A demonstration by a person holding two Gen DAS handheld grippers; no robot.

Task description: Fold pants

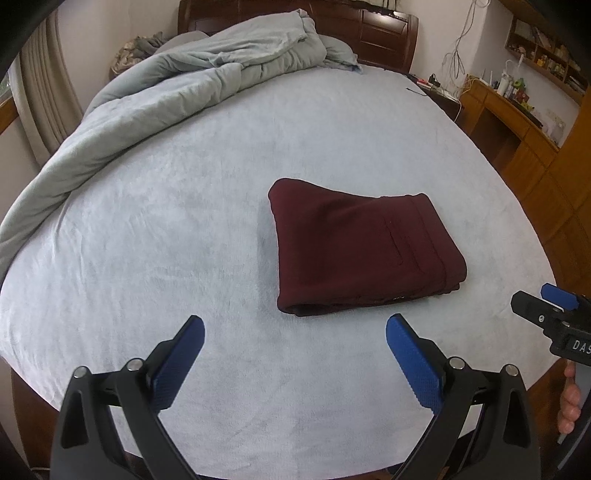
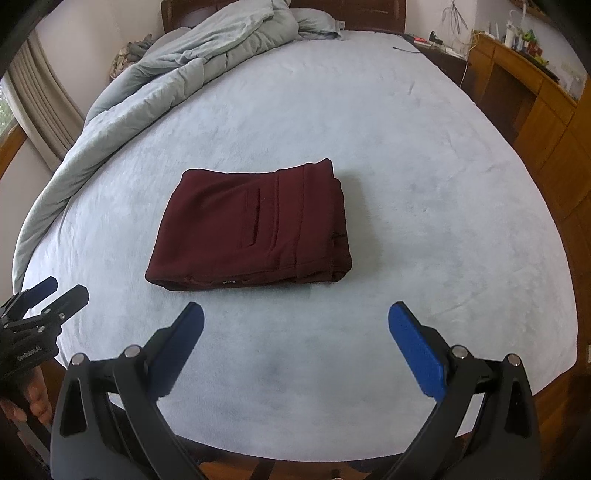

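Dark maroon pants point(image 1: 362, 251) point(image 2: 255, 225) lie folded into a compact stacked rectangle on the pale blue bed sheet point(image 1: 184, 240) point(image 2: 424, 184), back pocket facing up. My left gripper point(image 1: 295, 325) hovers open near the bed's front edge, short of the pants and empty. My right gripper point(image 2: 295, 314) is open too, empty, just in front of the pants' near edge. Each gripper also shows in the other's view: the right gripper point(image 1: 550, 306) at the far right, the left gripper point(image 2: 55, 291) at the far left.
A rumpled grey duvet point(image 1: 177, 88) point(image 2: 166, 77) is bunched along the left and far side of the bed. A wooden headboard point(image 1: 384, 33) stands behind it. A wooden desk point(image 1: 517, 122) point(image 2: 528, 85) with clutter lines the right. A hand point(image 1: 569, 402) point(image 2: 33, 402) grips each handle.
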